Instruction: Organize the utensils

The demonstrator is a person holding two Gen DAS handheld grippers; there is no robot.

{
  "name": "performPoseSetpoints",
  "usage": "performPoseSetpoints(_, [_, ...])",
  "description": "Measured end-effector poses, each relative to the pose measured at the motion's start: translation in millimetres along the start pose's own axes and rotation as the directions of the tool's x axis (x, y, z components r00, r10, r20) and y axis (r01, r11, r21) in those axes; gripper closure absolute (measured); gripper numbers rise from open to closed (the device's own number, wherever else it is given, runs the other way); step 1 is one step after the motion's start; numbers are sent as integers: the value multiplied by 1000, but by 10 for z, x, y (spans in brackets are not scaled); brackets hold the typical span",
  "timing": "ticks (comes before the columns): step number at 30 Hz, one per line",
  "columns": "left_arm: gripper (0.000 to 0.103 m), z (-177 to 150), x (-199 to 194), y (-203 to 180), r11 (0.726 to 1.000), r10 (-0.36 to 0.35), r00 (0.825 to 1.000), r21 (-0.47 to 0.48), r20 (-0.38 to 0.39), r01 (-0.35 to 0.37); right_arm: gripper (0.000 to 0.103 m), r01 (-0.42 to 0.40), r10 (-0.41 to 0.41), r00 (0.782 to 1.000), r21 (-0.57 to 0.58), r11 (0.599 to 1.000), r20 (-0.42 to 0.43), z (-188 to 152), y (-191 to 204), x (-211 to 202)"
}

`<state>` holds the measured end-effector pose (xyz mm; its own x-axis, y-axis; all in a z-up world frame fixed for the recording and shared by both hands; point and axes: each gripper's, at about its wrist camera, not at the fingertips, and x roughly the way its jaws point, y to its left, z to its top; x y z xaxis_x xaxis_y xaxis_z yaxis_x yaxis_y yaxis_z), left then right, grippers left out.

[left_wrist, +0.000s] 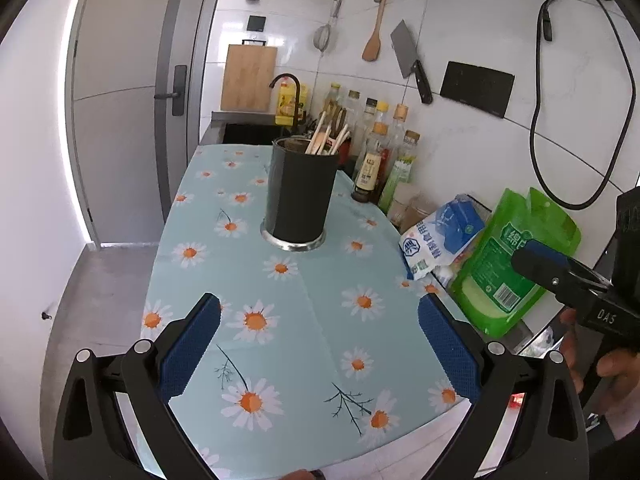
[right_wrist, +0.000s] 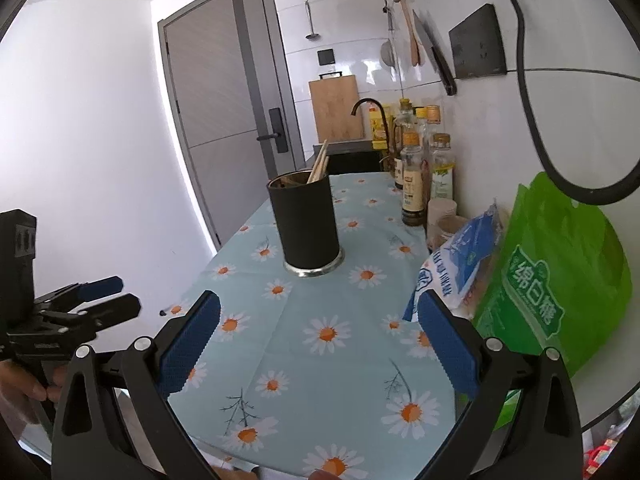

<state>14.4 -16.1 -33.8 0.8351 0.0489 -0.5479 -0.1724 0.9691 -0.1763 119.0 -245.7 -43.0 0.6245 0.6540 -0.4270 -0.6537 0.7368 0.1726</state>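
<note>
A black cylindrical utensil holder [left_wrist: 298, 196] with a metal base stands upright on the daisy tablecloth [left_wrist: 304, 320]; it also shows in the right wrist view [right_wrist: 310, 226]. Wooden chopsticks [left_wrist: 326, 138] stick out of it, also seen in the right wrist view [right_wrist: 320, 166]. My left gripper [left_wrist: 320, 344] is open and empty, above the cloth, well short of the holder. My right gripper [right_wrist: 320, 344] is open and empty too. Each gripper shows in the other's view, the right one [left_wrist: 560, 270] at right, the left one [right_wrist: 108, 294] at left.
Sauce and oil bottles [left_wrist: 376, 160] line the wall behind the holder. A blue-white bag [left_wrist: 440, 236] and a green bag [left_wrist: 512, 272] stand at the right edge. A sink with a dark faucet [left_wrist: 286, 92] lies beyond. A cleaver [left_wrist: 408, 56] hangs on the wall.
</note>
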Motion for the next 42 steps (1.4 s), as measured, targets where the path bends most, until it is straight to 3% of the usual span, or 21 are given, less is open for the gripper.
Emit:
performPoseSetpoints(13, [7,-28,-41,-36,996,-39,999,83,-26,41,5,16,-16,1000,-7,1000,7,27,152,13])
performPoseSetpoints(20, [7,-31,19,43,999,-42,998,31,-51,44,5,33,-33,999,6,999,-17,-13,149,16])
performPoseSetpoints(42, [7,-4,43,80,998,5,999,58,-48,-2,5,37,-38,997,-25,999,-65,-49,248,215])
